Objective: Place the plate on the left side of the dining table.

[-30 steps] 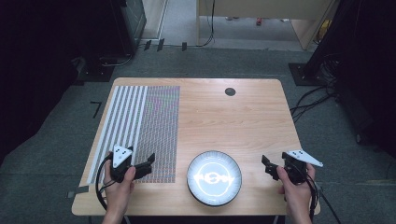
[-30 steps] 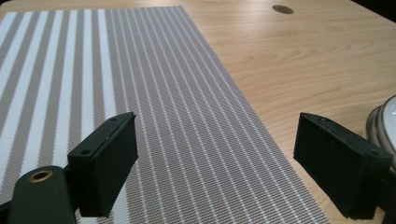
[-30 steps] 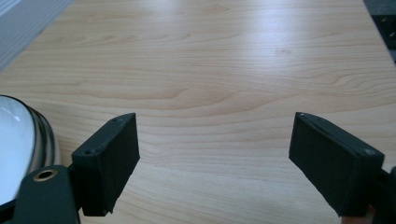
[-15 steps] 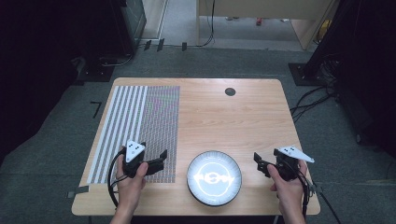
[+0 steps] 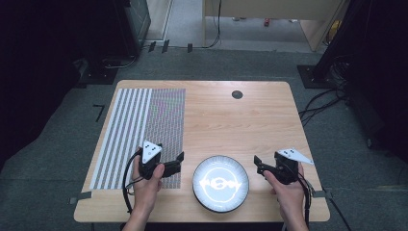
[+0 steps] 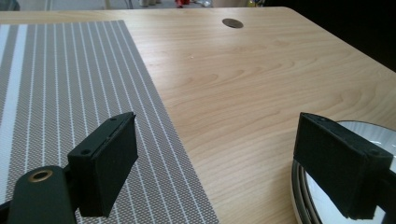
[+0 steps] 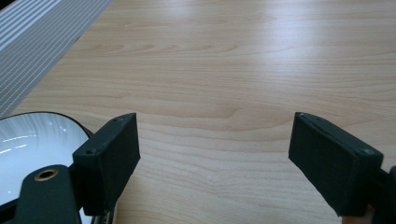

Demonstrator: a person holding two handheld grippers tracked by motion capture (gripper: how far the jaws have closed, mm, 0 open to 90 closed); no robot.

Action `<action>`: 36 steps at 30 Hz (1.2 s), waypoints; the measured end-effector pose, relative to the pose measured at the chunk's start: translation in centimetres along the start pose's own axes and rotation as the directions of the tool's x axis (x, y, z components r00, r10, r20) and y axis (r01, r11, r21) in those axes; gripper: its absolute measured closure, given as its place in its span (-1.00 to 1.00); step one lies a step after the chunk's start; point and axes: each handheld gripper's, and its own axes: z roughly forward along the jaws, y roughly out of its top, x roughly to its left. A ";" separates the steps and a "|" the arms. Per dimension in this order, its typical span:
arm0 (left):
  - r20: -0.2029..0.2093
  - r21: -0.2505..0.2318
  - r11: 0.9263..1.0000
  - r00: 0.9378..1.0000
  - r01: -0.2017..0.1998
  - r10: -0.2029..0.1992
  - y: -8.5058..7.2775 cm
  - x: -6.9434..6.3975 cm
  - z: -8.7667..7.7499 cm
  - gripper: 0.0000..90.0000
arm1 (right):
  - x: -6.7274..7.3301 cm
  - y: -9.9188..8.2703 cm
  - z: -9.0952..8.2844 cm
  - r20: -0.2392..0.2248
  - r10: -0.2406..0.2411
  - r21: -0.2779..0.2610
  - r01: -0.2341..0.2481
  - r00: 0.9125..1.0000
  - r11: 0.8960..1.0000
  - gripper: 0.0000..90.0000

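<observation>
One container on the surface (image 5: 221,120): a round plate (image 5: 221,183) near the person's edge, between the two grippers. Plate white and glossy inside, dark rim, fine radial streaks, a bright reflection at its centre; nothing in it. In the left gripper view the plate (image 6: 327,196) shows stacked rim lines at lower right, partly behind one jaw; in the right gripper view the plate (image 7: 28,140) sits at lower left, shiny white with a thin dark edge.

Left gripper (image 5: 179,162) in the left hand (image 5: 146,185), over the near right corner of the placemat (image 5: 139,134), just beside the plate's left side, apart from it. Jaws spread wide, holding nothing; jaw faces are flat black rectangular blocks, matte. Grey three-cornered plate on top, black cable looping down by the wrist.

Right gripper (image 5: 257,165) in the right hand (image 5: 288,190), just right of the plate, pointing toward it, not touching. Jaws also spread wide, empty, over bare wood.

Placemat (image 6: 70,93): rectangular, woven, grey mesh with thin white stripes, wider white bands on its left half. Flat on the left part of the surface.

Surface is light wood grain, smooth, rounded corners. Far edge has a small dark round disc (image 5: 237,94), flush with the wood; seen too in the left gripper view (image 6: 232,23). Beyond: grey carpet floor (image 5: 202,62), cables.
</observation>
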 end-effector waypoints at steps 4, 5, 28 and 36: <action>0.017 0.005 1.000 1.000 -0.008 0.008 -0.5 -0.6 0.1 -0.70 | 0.1 -0.4 0.0 0.022 -0.001 -0.011 0.001 1.000 1.000 -0.56; 0.022 0.013 1.000 1.000 -0.014 0.014 -0.8 -0.7 0.1 -0.70 | 0.2 -0.6 0.0 0.037 0.000 -0.016 0.000 0.999 1.000 -0.53; 0.082 0.122 0.991 0.996 -0.055 0.045 -3.3 -4.1 0.9 -0.15 | 2.3 -2.6 -0.8 -0.062 -0.040 -0.042 0.038 0.997 0.998 0.26; 0.117 0.176 0.983 0.993 -0.045 0.025 -4.0 -4.5 1.5 0.34 | 2.3 -2.8 -0.6 -0.135 0.050 0.033 -0.046 0.990 0.998 0.66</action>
